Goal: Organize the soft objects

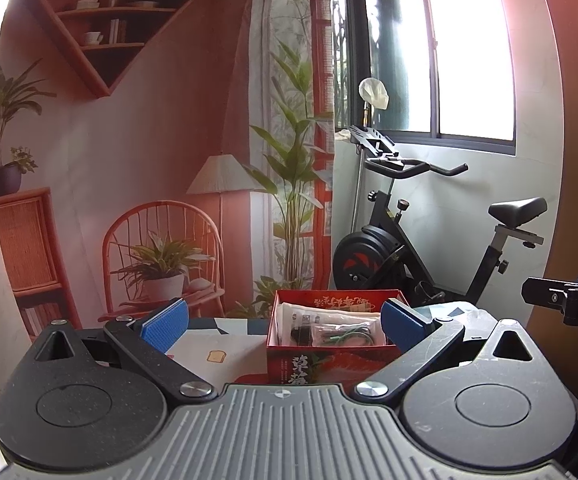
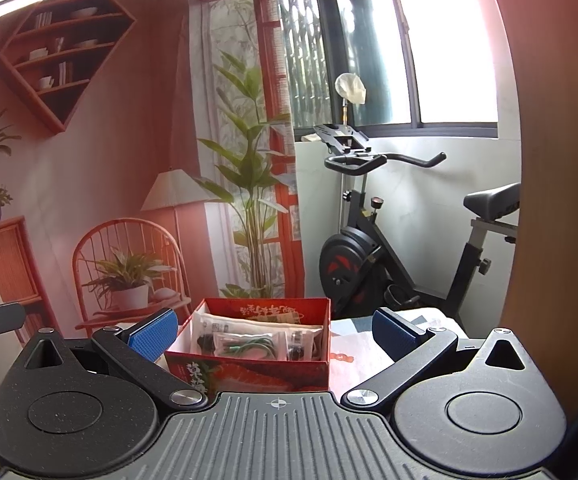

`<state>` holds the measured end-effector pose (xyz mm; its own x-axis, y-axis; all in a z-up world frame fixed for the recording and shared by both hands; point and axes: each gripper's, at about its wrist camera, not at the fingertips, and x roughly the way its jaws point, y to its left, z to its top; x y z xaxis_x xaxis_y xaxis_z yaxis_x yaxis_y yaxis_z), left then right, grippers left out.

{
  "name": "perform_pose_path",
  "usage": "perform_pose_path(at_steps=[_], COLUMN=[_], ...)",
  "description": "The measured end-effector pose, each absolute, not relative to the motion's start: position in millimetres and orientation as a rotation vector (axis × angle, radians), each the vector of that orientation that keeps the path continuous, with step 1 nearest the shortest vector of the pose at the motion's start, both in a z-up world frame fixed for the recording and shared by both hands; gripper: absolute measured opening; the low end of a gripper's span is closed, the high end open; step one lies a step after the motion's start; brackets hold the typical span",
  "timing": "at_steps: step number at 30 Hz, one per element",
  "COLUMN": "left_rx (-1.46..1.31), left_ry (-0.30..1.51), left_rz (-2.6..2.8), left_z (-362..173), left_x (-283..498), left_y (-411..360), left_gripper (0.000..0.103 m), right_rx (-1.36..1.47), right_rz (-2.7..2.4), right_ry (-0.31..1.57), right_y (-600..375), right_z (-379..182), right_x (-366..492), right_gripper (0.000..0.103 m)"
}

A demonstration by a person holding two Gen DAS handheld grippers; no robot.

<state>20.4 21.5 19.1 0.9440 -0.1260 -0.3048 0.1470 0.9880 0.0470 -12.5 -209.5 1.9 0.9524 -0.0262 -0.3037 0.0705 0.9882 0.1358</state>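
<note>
The open red cardboard box (image 1: 335,334) printed with white characters stands on the patterned desk (image 1: 217,344) straight ahead of both claws, and the clear plastic packets of dark and green cords (image 2: 245,346) lie inside it, their long sides running left to right. The left claw (image 1: 285,326) and the right claw (image 2: 275,334) are both spread wide and hold nothing. By my judgement the right claw sits slightly nearer the box, which lies ahead and a little left of its centre, whereas it lies a little right of centre for the left claw.

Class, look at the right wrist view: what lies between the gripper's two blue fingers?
The open red box holding clear plastic packets sits between the right gripper fingers, nearer its left one.
</note>
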Motion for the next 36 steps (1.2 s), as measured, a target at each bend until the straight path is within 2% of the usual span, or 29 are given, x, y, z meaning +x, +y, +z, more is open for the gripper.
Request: perform_pose_path(at_steps=[36], left_rx=[0.064], left_ry=[0.311], left_rz=[-0.142], left_z=[17.1], left_x=[19.5], left_y=[24.4], left_gripper=[0.103], right_rx=[0.153], right_rz=[-0.052], right_ry=[0.314], right_y=[-212.8], right_z=[-0.9], right_x=[-10.7], right_gripper=[0.103])
